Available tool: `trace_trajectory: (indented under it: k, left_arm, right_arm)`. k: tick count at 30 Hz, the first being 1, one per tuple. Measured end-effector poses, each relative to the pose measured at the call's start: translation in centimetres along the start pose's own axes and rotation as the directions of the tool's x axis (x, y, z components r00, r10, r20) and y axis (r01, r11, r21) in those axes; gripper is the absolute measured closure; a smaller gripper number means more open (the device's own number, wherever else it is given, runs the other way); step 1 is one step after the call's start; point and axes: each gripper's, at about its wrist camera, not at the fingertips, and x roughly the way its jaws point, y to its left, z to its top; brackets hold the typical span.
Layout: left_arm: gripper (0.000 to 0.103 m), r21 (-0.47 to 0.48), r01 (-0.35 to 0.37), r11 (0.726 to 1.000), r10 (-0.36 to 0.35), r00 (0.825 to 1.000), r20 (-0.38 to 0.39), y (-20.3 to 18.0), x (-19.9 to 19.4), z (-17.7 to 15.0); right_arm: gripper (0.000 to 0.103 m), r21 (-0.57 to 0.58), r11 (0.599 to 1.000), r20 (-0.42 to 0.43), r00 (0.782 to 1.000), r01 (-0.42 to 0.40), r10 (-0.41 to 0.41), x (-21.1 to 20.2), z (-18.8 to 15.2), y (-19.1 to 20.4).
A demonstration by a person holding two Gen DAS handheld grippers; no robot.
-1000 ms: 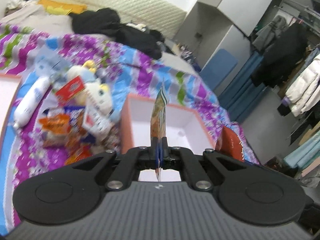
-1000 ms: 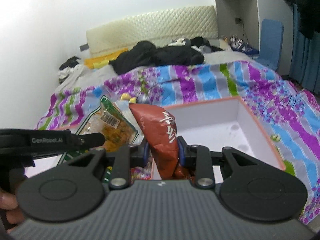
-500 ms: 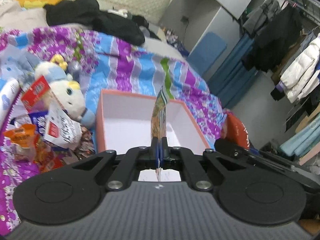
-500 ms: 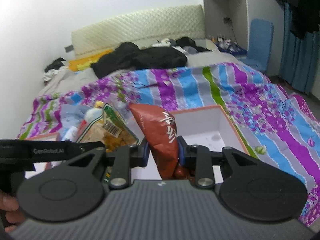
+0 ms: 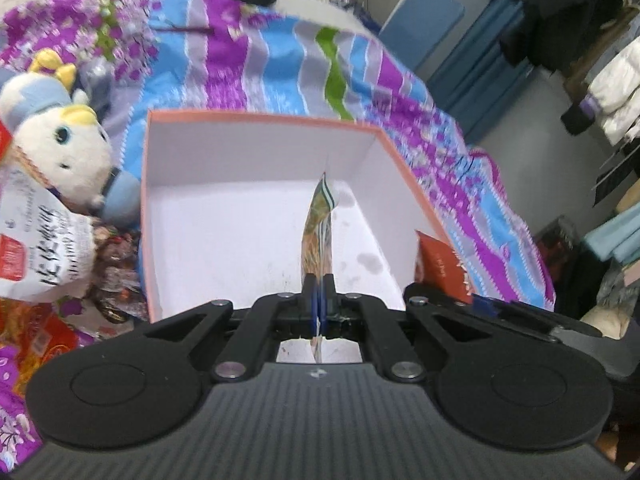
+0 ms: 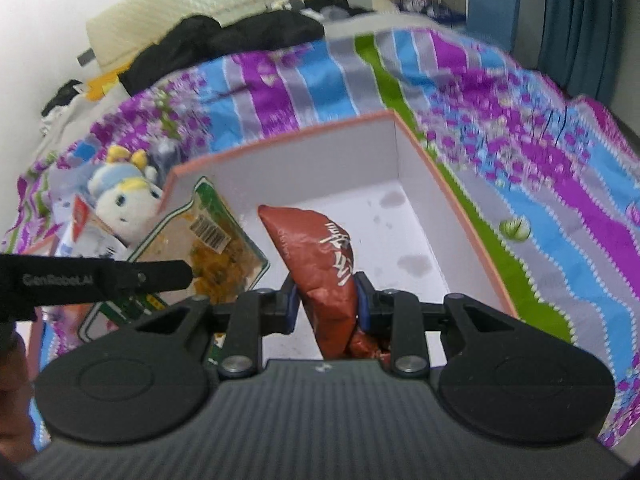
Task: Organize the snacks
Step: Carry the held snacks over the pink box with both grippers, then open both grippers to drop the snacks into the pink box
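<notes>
Both grippers have advanced over the white cardboard box with the orange rim (image 5: 256, 118) compared with the frames one second earlier, when the box sat further ahead and lower in each view. Left gripper (image 5: 319, 300) is clamped flat on the edge of a thin green-and-orange foil snack packet (image 5: 318, 236), which stands edge-on and upright above the box floor; in the right wrist view the same packet (image 6: 208, 248) shows its barcode side. Right gripper (image 6: 326, 300) is closed partway around a puffy dark red crinkled snack bag (image 6: 320, 256), held near its lower half, over the right part of the box interior. Both items appear light, soft and crushable; the film surfaces are likely slippery, so a hold on the sealed seam or the flat margin is preferable to a hold on the air-filled body. Release should probably occur low over the box floor to prevent tipping over the rim. Beside the box on the striped purple-and-blue bedspread (image 5: 260, 52) lie a white-and-blue plush toy (image 5: 60, 140) and a white printed snack bag (image 5: 44, 248), part of the remaining pile.
</notes>
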Motion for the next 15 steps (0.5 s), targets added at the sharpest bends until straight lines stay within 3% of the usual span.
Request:
trace_trajectory:
  k: [4,8,10,13,15]
  left_arm:
    - [0.101,-0.032,-0.003,0.999,0.001,0.998,-0.057,0.5,2.1,0.7]
    - [0.100,0.032,-0.002,0.999,0.004,0.998,-0.060,0.2,2.9,0.3]
    - [0.099,0.051,0.003,0.999,0.000,0.998,-0.059,-0.1,2.9,0.2]
    - [0.094,0.083,-0.002,0.997,0.005,0.999,-0.042,-0.7,2.5,0.2]
    - [0.085,0.106,-0.006,0.994,0.008,1.000,-0.023,-1.0,1.8,0.1]
  right_arm:
    - [0.070,0.010,1.000,-0.050,0.999,0.004,-0.004,2.2,-0.3,-0.7]
    - [0.070,0.032,0.999,-0.077,0.997,0.018,-0.015,3.3,-0.5,-1.3]
    - [0.065,0.037,0.999,-0.099,0.995,0.023,-0.019,3.4,-0.5,-1.5]
    - [0.045,0.020,0.999,-0.082,0.996,0.037,-0.035,2.8,-0.6,-1.4]
    - [0.045,0.014,0.999,-0.072,0.997,0.033,-0.032,2.2,-0.6,-1.3]
